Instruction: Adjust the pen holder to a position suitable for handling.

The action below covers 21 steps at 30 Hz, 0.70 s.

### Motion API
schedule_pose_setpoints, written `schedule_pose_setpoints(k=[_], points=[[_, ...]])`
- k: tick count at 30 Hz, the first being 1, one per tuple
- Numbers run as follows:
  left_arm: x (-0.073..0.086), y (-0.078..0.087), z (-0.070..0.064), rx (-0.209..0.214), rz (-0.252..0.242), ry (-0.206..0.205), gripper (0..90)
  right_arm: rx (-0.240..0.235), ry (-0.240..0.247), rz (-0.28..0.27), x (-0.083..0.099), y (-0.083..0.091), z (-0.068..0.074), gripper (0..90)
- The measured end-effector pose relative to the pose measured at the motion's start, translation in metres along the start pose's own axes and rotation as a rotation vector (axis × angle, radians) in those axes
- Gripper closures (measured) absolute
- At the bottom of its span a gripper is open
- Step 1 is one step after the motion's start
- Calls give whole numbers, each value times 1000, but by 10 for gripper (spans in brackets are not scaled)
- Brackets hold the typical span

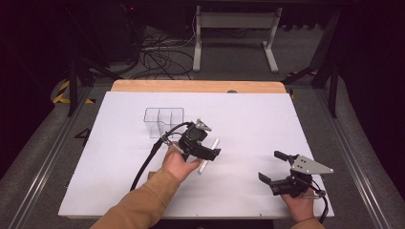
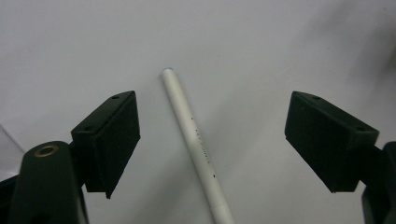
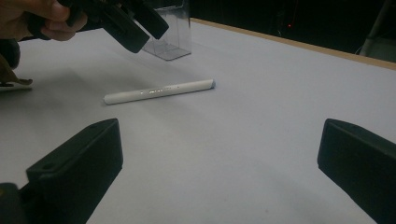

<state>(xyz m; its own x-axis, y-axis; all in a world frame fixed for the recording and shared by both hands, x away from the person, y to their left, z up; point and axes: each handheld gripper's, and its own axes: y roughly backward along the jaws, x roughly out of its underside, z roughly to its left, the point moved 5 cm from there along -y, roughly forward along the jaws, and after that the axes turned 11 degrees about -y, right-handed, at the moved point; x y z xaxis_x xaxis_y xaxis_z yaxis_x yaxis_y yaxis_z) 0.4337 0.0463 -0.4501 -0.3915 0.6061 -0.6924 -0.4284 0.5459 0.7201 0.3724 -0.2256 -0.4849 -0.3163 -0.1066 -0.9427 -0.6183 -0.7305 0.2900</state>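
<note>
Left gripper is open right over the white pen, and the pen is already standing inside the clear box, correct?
Not quite. The left gripper is open over the white pen, but the pen lies flat on the table, outside the clear box. The right gripper view shows it lying apart from the box.

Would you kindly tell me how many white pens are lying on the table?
1. The white pen lies flat on the white table, under the open left claw, in front of the clear organiser.
</note>
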Motion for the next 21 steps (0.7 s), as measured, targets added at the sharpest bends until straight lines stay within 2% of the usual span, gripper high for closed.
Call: schedule_pose_setpoints(k=[3,7,8,9,11,15,19,21], points=[[1,-2,0,-8,31,6,232,2,-1,0,0,0,0,6],[-1,-5,2,6,82,30,266,2,-1,0,0,0,0,6],[-2,-8,3,31,99,57,288,2,-2,0,0,0,0,6],[-2,-8,3,31,99,57,295,2,-1,0,0,0,0,6],[-3,-11,4,72,111,90,312,0,-1,1,0,0,0,6],[-2,-20,6,92,154,111,338,-3,-3,2,0,0,0,6],[-1,-30,7,97,196,129,376,-6,-4,0,0,0,0,7],[-1,-34,8,80,218,125,392,-8,-4,0,0,0,0,7]])
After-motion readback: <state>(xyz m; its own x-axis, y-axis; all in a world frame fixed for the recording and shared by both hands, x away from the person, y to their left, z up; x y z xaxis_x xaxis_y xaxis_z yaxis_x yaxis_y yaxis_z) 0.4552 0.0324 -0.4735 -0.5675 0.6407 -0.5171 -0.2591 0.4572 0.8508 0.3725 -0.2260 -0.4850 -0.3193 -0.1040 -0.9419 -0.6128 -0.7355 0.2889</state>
